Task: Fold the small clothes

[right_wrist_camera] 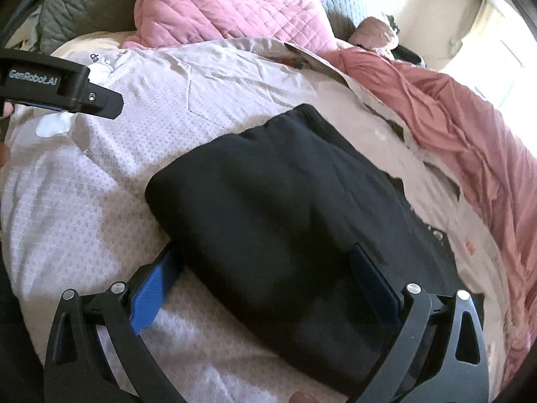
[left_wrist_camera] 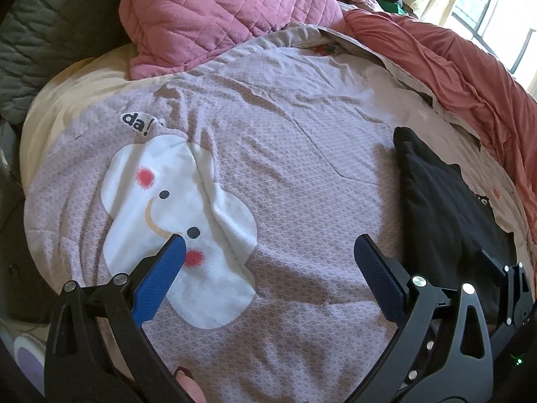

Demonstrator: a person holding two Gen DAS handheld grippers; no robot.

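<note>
Risk is the folded black garment [right_wrist_camera: 278, 208] springing open if the right hand-held gripper [right_wrist_camera: 265, 282], spread wide astride it, drags while the left hand-held gripper [left_wrist_camera: 268, 268] gapes idle.

Both wrist views close above bed [left_wrist_camera: 285, 168]

A folded garment [right_wrist_camera: 268, 201] is laid flat on the bed cover [right_wrist_camera: 84, 218], toward the bed's right side. A quilted pillow [right_wrist_camera: 228, 3] is set at the head of the bed, behind the garment and to its left. A bunched blanket [right_wrist_camera: 470, 127] is heaped along the bed's right edge, just beside the garment. The right gripper [right_wrist_camera: 265, 278] is placed at the garment's near end, one of its fingers [right_wrist_camera: 154, 288] on each side. The left gripper [left_wrist_camera: 268, 268] is held over the cover, left of the garment.
</note>
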